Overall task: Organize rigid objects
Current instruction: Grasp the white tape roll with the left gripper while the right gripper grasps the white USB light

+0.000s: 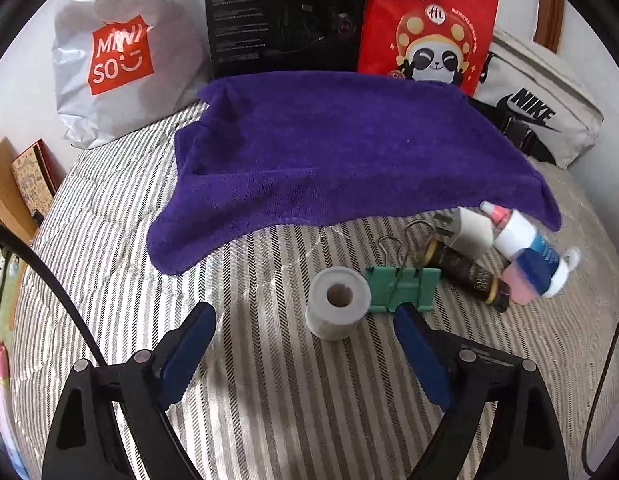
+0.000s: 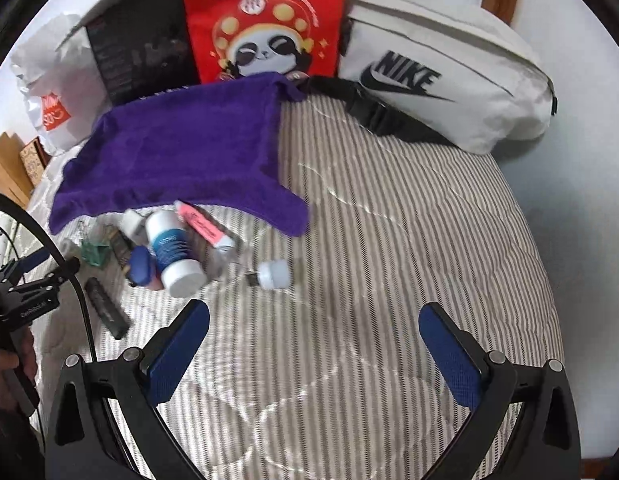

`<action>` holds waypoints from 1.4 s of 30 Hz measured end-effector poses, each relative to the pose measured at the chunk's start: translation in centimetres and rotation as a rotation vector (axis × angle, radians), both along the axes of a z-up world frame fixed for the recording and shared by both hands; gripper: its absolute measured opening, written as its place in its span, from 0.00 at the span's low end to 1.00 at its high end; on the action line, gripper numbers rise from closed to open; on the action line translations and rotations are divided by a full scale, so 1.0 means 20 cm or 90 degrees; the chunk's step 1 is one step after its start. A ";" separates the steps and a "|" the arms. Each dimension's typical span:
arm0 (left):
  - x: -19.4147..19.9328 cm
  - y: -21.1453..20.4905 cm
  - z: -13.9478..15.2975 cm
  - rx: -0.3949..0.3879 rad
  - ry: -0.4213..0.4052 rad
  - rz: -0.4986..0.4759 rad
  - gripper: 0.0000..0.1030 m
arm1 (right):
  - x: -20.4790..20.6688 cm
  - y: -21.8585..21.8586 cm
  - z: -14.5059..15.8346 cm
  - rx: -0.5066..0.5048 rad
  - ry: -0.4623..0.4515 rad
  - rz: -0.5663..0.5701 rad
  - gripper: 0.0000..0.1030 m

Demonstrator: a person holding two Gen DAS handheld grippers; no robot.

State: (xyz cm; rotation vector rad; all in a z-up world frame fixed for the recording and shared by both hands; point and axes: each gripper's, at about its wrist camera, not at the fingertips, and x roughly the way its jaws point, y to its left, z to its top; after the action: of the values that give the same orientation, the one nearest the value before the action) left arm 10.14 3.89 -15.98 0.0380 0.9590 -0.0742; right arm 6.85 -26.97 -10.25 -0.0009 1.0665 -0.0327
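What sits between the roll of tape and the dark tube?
A green binder clip lies between the tape roll and the dark tube, seen from the left wrist view.

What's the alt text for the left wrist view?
The open left tool hangs over a white tape roll on a striped bedspread, with a green binder clip and small bottles to its right. Behind lie a purple towel and bags against the wall.

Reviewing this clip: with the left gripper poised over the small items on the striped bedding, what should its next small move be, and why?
Probably ease the left gripper a little further down and forward, then close on the white tape roll. The roll sits right between its open jaws, nearest of the clutter, with the green binder clip touching its right side, so a centred approach avoids catching the clip.
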 end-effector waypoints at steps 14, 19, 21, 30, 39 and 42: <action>-0.02 -0.01 -0.03 -0.044 -0.028 -0.040 0.27 | 0.04 0.02 -0.09 0.005 0.016 0.022 1.00; -0.04 0.01 -0.03 -0.040 -0.032 -0.042 0.27 | 0.04 0.01 -0.13 0.036 0.013 0.030 1.00; -0.05 0.04 -0.03 -0.029 -0.034 -0.030 0.27 | 0.04 0.01 -0.15 0.048 0.009 0.032 1.00; -0.03 0.11 -0.04 -0.043 -0.034 0.001 0.27 | 0.12 0.05 -0.28 0.031 -0.016 0.065 0.82; -0.03 0.10 -0.04 -0.044 -0.036 0.003 0.27 | 0.15 0.11 -0.36 0.016 -0.053 0.096 0.65; -0.03 0.10 -0.04 -0.046 -0.036 0.004 0.27 | 0.14 0.12 -0.36 0.019 -0.075 0.107 0.48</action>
State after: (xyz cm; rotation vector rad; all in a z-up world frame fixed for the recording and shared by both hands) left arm 9.55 5.95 -16.80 -0.0291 0.8997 -0.1005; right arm 9.68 -24.64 -17.40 -0.0601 0.9464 0.1335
